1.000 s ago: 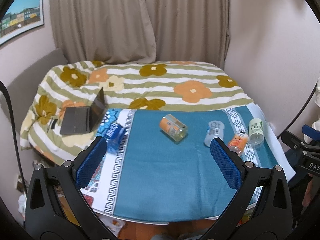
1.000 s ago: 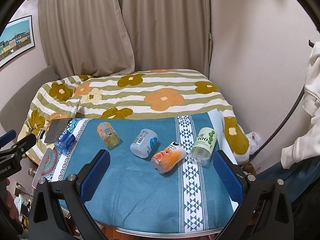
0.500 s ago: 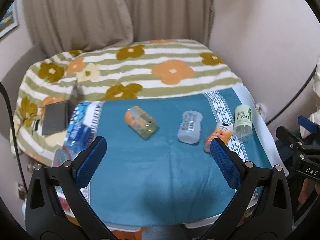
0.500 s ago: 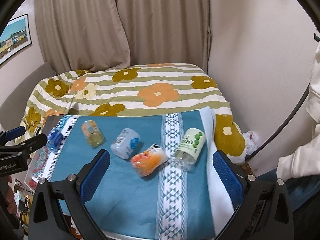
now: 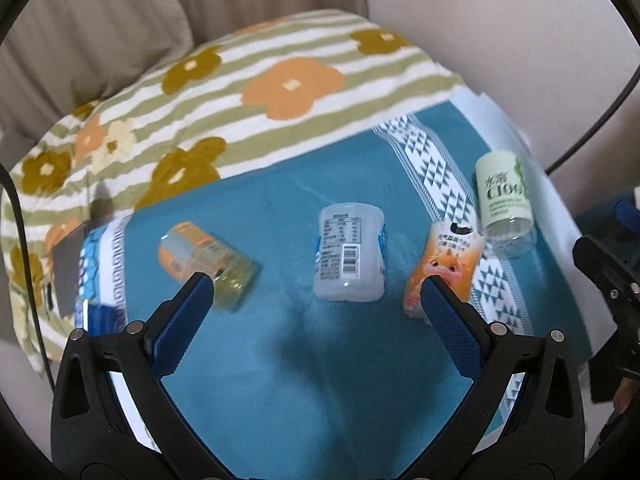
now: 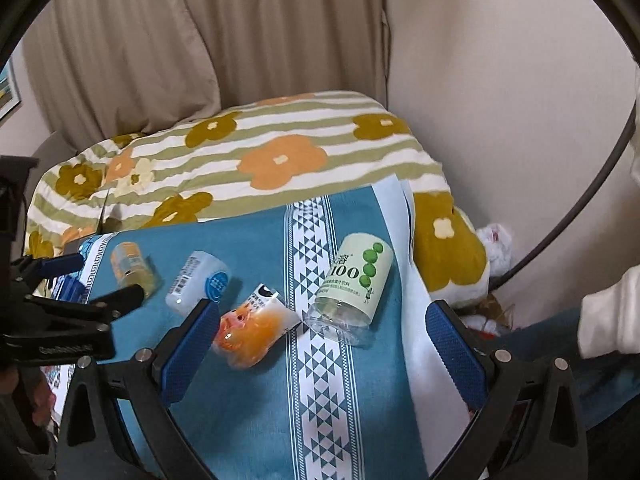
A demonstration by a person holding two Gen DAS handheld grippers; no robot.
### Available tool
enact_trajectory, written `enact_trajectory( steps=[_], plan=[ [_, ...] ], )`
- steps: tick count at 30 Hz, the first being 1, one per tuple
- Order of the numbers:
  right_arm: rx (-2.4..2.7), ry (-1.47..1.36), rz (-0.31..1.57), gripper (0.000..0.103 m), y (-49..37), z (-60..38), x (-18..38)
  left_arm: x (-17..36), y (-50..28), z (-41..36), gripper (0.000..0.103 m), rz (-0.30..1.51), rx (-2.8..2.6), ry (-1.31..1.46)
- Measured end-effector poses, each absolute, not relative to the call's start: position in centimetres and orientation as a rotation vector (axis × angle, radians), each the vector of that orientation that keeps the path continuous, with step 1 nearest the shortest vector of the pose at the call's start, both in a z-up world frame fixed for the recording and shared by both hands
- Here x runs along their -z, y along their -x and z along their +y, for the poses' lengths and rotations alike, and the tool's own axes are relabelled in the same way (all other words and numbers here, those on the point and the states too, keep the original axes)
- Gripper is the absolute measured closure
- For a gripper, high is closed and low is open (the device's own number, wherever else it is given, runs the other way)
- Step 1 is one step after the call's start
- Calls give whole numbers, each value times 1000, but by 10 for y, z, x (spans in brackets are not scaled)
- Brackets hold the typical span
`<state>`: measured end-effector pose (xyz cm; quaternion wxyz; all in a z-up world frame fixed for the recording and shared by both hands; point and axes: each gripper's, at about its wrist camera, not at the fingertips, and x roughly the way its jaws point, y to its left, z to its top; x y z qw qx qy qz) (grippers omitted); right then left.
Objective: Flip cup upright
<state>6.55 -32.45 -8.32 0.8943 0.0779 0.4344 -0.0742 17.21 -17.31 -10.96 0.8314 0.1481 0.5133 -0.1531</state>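
Observation:
Several cups lie on their sides on the teal cloth (image 5: 280,360). A white cup with a barcode label (image 5: 350,252) lies just ahead of my open, empty left gripper (image 5: 316,292). An orange-labelled clear cup (image 5: 208,260) is to its left, an orange cartoon cup (image 5: 440,264) to its right, and a green-labelled clear cup (image 5: 506,200) lies farthest right. In the right wrist view my open, empty right gripper (image 6: 320,320) sits over the green cup (image 6: 352,284), with the orange cup (image 6: 252,328) by its left finger and the white cup (image 6: 200,280) further left.
A floral striped quilt (image 5: 240,80) covers the bed behind the cloth, with curtains (image 6: 200,40) and a wall beyond. A dark laptop (image 5: 64,272) and a blue bottle (image 5: 100,312) lie at the cloth's left edge. The left gripper's body (image 6: 60,320) shows at the left.
Both grippers have moved forward and down toward the cups, which now look larger. The left view has swung right, centring the white cup; the right view has shifted right, toward the green cup.

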Motion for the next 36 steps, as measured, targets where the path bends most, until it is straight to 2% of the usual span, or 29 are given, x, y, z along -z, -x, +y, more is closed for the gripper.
enact_trajectory(
  steps=[13, 20, 36],
  plan=[
    [241, -226, 969, 0, -94, -335, 112, 173, -211, -206, 2, 1237, 411, -433],
    [250, -267, 988, 0, -101, -337, 120, 192, -216, -212, 35, 1304, 451, -440],
    [234, -264, 974, 0, -92, -327, 117, 175, -204, -199, 37, 1275, 449, -398]
  ],
)
